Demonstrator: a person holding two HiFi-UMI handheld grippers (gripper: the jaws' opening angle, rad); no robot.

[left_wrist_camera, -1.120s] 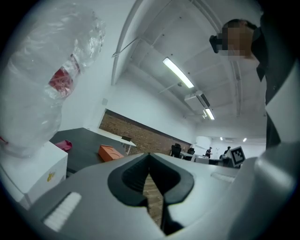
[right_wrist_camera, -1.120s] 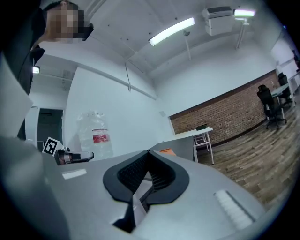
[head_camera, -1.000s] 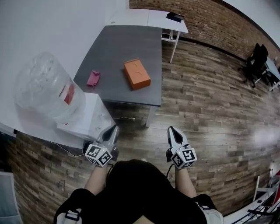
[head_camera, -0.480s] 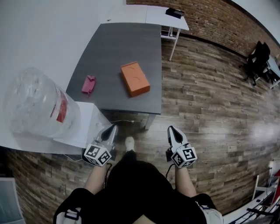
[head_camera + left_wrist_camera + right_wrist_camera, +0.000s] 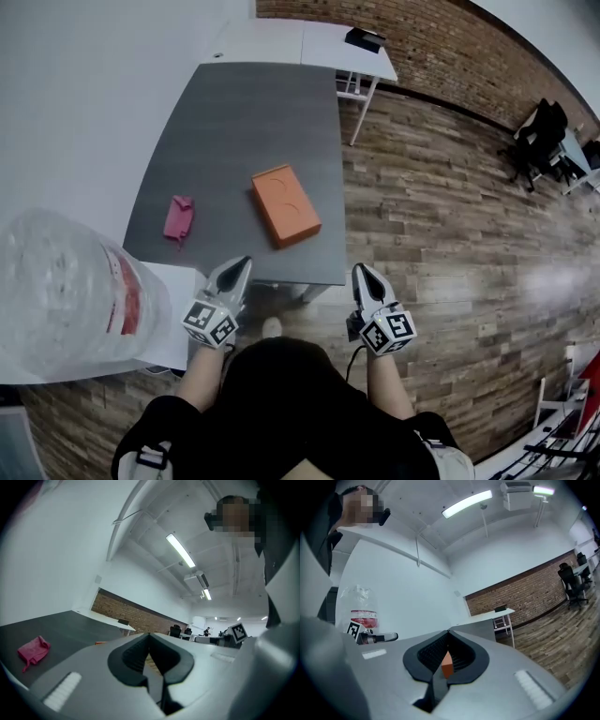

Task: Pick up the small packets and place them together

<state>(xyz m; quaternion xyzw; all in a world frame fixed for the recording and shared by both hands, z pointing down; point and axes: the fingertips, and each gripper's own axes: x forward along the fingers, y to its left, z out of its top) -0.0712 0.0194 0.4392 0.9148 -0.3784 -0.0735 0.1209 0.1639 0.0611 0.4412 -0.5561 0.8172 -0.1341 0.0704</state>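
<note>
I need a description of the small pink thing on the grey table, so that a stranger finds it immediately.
Find the long dark grey table beside the white wall. On its near end lie two things; the pink packet is left of the orange box, nearer the wall. It is small and crumpled; the box is bigger and rectangular.

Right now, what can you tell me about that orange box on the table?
The orange box is a flat rectangular block with a matte surface, perhaps card or foam, and faint curved marks on its top face. It lies flat and slightly askew on the dark grey table, near the table's near right corner. The pink packet lies apart to its left. Only the table touches it.
</note>
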